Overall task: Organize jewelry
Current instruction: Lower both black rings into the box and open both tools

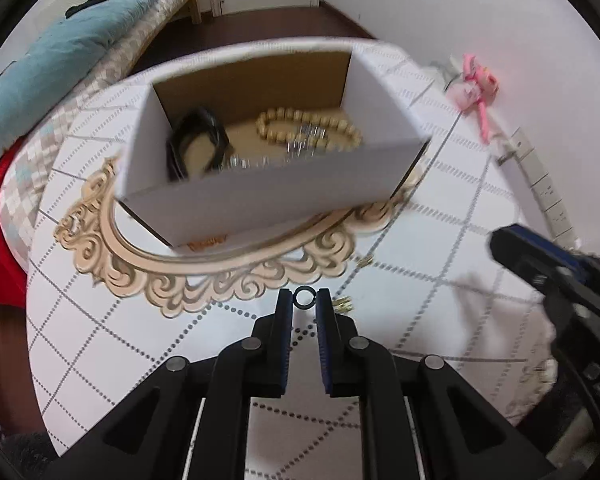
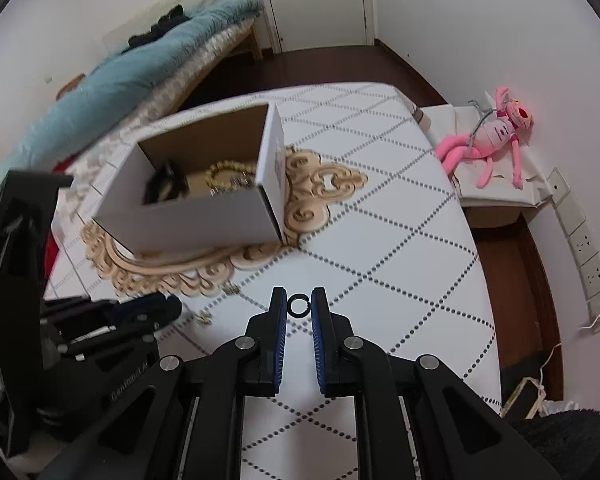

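Left wrist view: left tongs narrow, empty; small gold pieces lie just right of their tips on table, box far ahead; right tongs narrow, empty, farther off

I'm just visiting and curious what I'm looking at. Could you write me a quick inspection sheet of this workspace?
Surface: table with a white diamond-pattern cover and beige ornament.
Job's things: open cardboard box holding a beaded bracelet, a black band and clear shiny pieces; small gold pieces lie loose on the table.
Clutter: nothing seen on the table.
Grippers: left gripper and right gripper, jaws narrowly apart, holding nothing.
Cables: white cord by the wall sockets.
Surroundings: bed with blue blanket, pink plush toy, door.
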